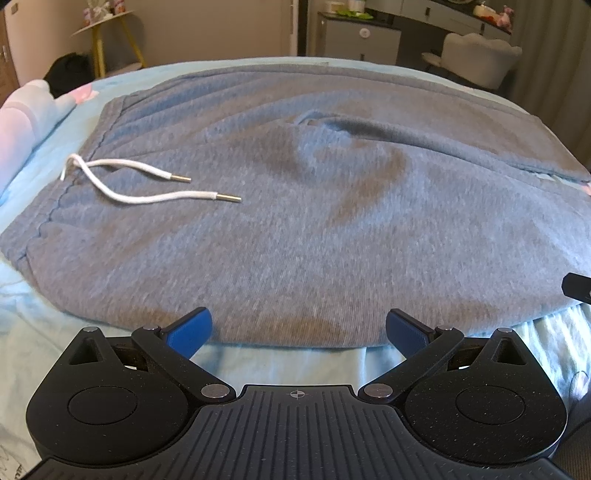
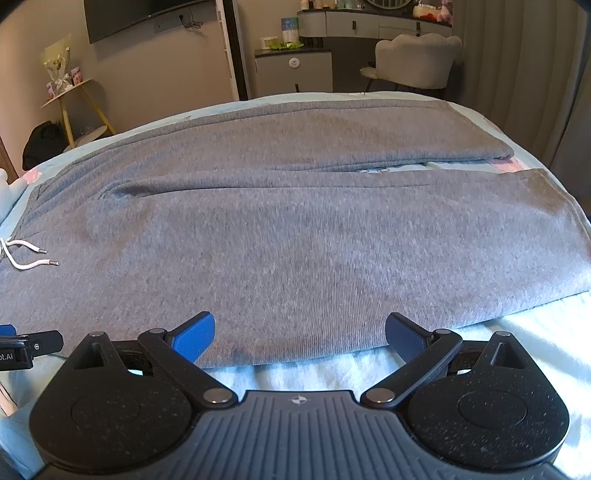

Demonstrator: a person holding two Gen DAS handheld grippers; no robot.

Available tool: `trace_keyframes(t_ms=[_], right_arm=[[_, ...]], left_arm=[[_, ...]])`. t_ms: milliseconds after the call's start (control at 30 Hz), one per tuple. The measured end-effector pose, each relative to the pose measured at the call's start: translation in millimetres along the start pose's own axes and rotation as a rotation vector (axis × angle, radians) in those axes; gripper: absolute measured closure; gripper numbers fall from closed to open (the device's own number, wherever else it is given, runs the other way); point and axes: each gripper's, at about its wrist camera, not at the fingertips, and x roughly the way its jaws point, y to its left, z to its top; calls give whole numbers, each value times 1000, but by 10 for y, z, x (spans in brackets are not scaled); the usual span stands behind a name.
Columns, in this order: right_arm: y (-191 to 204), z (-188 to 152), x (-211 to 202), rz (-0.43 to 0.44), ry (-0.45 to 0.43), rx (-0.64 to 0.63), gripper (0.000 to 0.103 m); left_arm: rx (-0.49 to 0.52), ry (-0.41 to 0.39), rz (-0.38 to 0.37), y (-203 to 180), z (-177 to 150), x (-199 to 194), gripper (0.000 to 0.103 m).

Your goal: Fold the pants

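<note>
— What are the claws doing?

— The left gripper (image 1: pixel 299 334) is spread wide. It holds nothing. Its blue fingers (image 1: pixel 192 330) sit right at the near edge of the pants (image 1: pixel 314 229). I cannot tell if they touch the cloth.

— And the other one?

— The right gripper (image 2: pixel 300 334) is wide open too, and empty. It is also at the near edge of the pants (image 2: pixel 295 240).

— Where are the pants?

— They lie flat on the bed (image 1: pixel 280 362), on a light blue sheet. They are grey. The waist is at the left side of the bed, with a white string (image 1: pixel 147 184) on top. The two legs go to the right side, one nearer and one farther. A bit of sheet shows between them.

— What is past the bed?

— A fluffy chair (image 2: pixel 417 61) by a desk, a grey cabinet (image 2: pixel 295 72) and a small round table with yellow legs (image 2: pixel 70 99). A dark screen (image 2: pixel 140 13) hangs on the wall.
</note>
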Motion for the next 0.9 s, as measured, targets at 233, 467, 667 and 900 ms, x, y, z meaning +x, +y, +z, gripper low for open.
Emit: trace_keyframes(t_ms=[233,467,667,900], right_arm=[[-51,21,-19,44,4,26,4],[-496,371,385,31,42,129,4],[-755,415,900,24,132,223,4],[-754,644,991,49,271,149,4]], left_arm=[[-6,-1,12,2,28,-56,0],[-113,-149,60,32,516,-191,0],[-184,-212,145,10,1039,262,0],[-318,-284,258,185,1270,771,0]])
